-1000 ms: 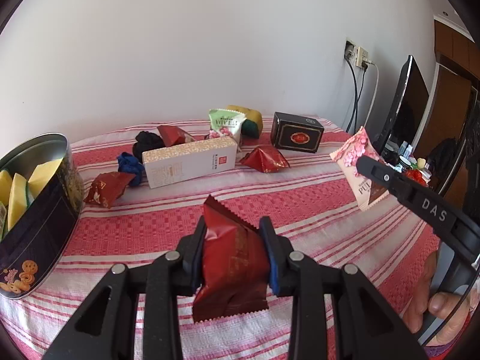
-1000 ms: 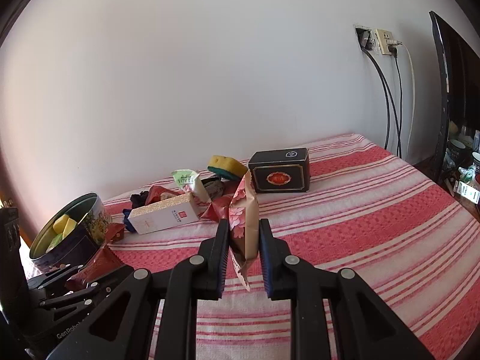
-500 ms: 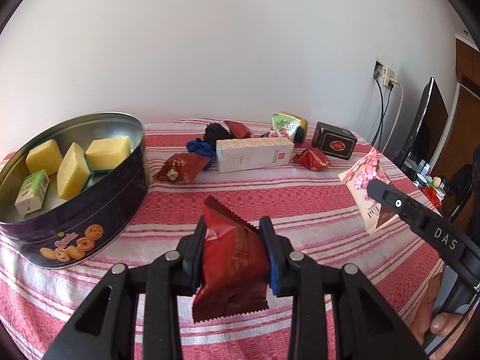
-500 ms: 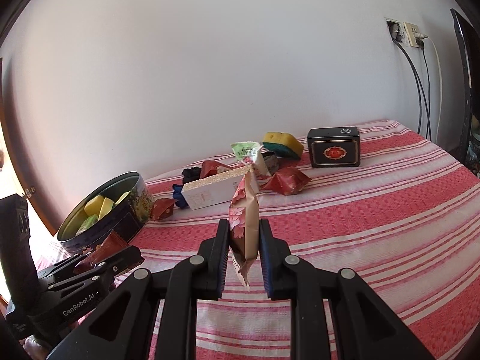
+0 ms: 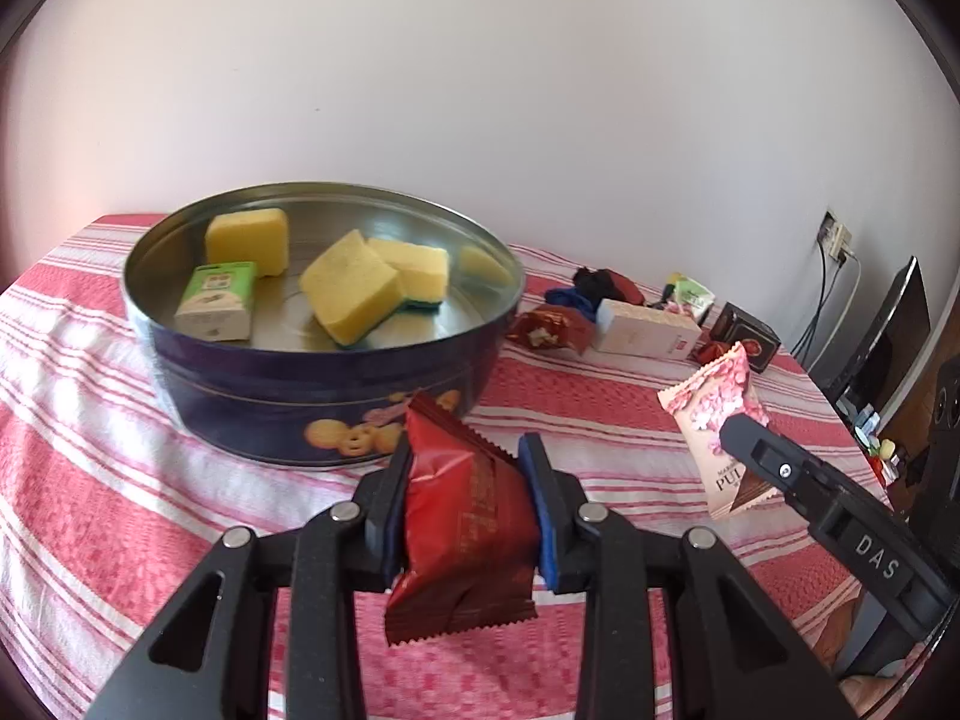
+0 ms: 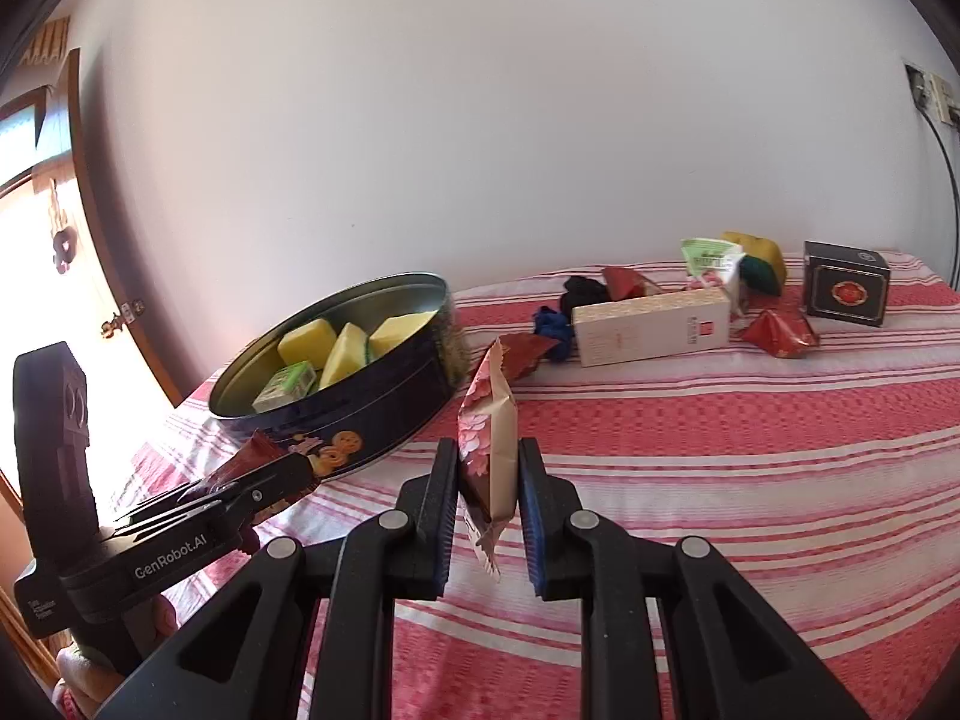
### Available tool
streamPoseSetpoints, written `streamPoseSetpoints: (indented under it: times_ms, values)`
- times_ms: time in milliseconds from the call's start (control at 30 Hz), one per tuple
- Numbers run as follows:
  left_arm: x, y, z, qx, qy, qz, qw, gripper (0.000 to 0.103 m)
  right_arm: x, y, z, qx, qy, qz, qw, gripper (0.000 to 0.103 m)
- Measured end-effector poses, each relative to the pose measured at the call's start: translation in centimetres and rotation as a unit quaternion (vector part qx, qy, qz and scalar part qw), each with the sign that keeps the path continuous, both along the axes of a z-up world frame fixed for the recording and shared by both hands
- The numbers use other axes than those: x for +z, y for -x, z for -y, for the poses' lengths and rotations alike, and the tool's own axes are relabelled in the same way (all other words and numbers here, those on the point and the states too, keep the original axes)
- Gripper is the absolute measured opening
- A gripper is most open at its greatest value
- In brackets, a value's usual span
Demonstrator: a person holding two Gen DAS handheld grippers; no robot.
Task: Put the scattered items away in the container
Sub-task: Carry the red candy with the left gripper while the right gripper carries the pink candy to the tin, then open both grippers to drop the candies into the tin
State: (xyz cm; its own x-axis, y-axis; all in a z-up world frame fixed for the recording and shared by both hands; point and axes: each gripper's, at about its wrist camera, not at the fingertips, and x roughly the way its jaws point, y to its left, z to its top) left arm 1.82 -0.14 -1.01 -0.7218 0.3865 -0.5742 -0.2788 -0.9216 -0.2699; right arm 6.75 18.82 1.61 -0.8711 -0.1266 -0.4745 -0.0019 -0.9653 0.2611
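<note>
My left gripper (image 5: 465,462) is shut on a dark red snack packet (image 5: 462,534), just in front of the round blue cookie tin (image 5: 252,396). Inside the tin lie three yellow sponges (image 5: 351,285) and a small green box (image 5: 216,300). My right gripper (image 6: 487,462) is shut on a pink flowered snack packet (image 6: 486,432), to the right of the tin (image 6: 384,402). In the left wrist view the pink packet (image 5: 717,420) hangs at the right. The right wrist view shows the left gripper (image 6: 282,477) low at the left with its red packet (image 6: 252,450).
Scattered on the red striped tablecloth (image 6: 720,450) behind: a long white box (image 6: 651,324), a black box (image 6: 846,291), red packets (image 6: 780,333), a green-white packet (image 6: 711,258), a yellow-green sponge (image 6: 759,261), black and blue cloth bits (image 6: 552,324). A monitor (image 5: 888,330) and cables stand at the far right.
Both grippers have swung left with their packets still held. The tin has come from the left edge of the views to just ahead of the left gripper.
</note>
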Motion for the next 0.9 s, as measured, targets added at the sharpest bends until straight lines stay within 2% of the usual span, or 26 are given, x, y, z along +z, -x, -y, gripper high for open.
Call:
streamPoseSetpoints:
  times_ms: [333,633,767,900]
  values:
    - [-0.5,0.3,8.2,0.072,-0.024,0.006,0.9971,0.032,0.1,1.6,8.0,0.098,-0.006,-0.005,0.995,0.021]
    - [-0.7,1.3,14.8,0.143,-0.035,0.006,0.9891,0.032,1.1,5.0,14.5,0.179,0.012,-0.01,0.984,0.021]
    - [-0.3,2.8,16.2,0.157,-0.027,-0.002,0.9873,0.032,1.7,7.4,16.2,0.187,0.019,-0.013,0.982,0.021]
    - [1.5,5.0,16.2,0.146,-0.029,-0.018,0.9886,0.032,3.1,10.7,15.5,0.164,0.03,-0.021,0.986,0.021]
